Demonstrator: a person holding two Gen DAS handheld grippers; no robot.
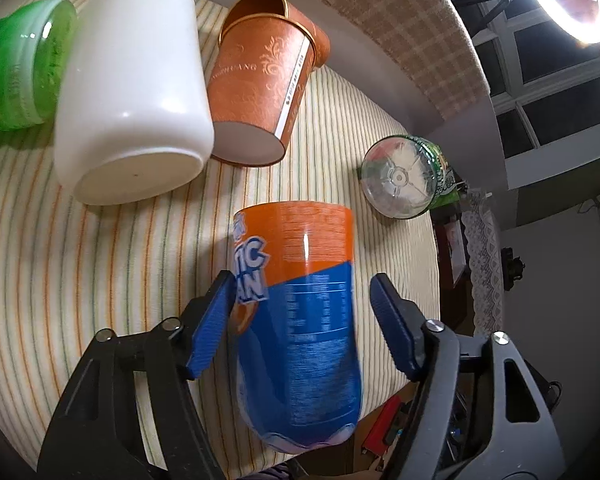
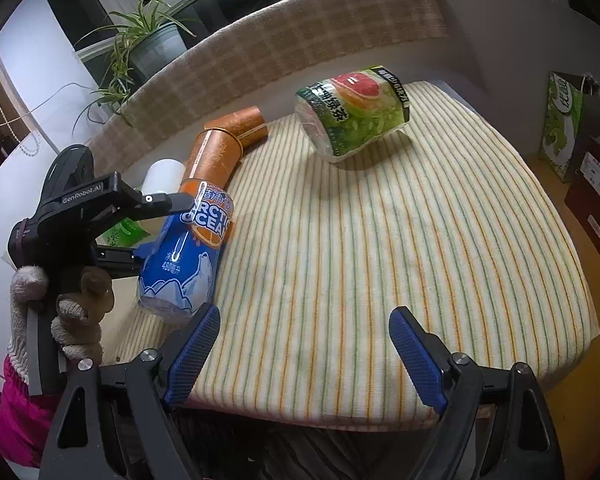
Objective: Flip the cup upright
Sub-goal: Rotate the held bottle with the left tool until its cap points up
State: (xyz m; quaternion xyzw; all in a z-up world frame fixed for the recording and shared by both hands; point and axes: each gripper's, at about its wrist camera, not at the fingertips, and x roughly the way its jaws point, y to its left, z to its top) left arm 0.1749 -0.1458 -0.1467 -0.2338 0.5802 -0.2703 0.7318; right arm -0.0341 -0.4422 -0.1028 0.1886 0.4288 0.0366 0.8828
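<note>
An orange-and-blue Arctic Ocean cup (image 1: 300, 304) lies tilted between my left gripper's (image 1: 302, 320) blue fingers. The left finger (image 1: 212, 320) touches its side; the right finger (image 1: 392, 320) stands a little off it. In the right wrist view the cup (image 2: 188, 256) is lifted off the striped cloth, held by the left gripper (image 2: 156, 220) at the table's left edge. My right gripper (image 2: 304, 352) is open and empty over the near edge of the cloth.
A white cup (image 1: 136, 92), two nested orange paper cups (image 1: 260, 88), a green cup (image 1: 16, 68) and a green-labelled clear cup (image 1: 404, 176) lie on their sides on the striped tablecloth (image 2: 380, 240). A checked bench back (image 2: 260, 40) runs behind.
</note>
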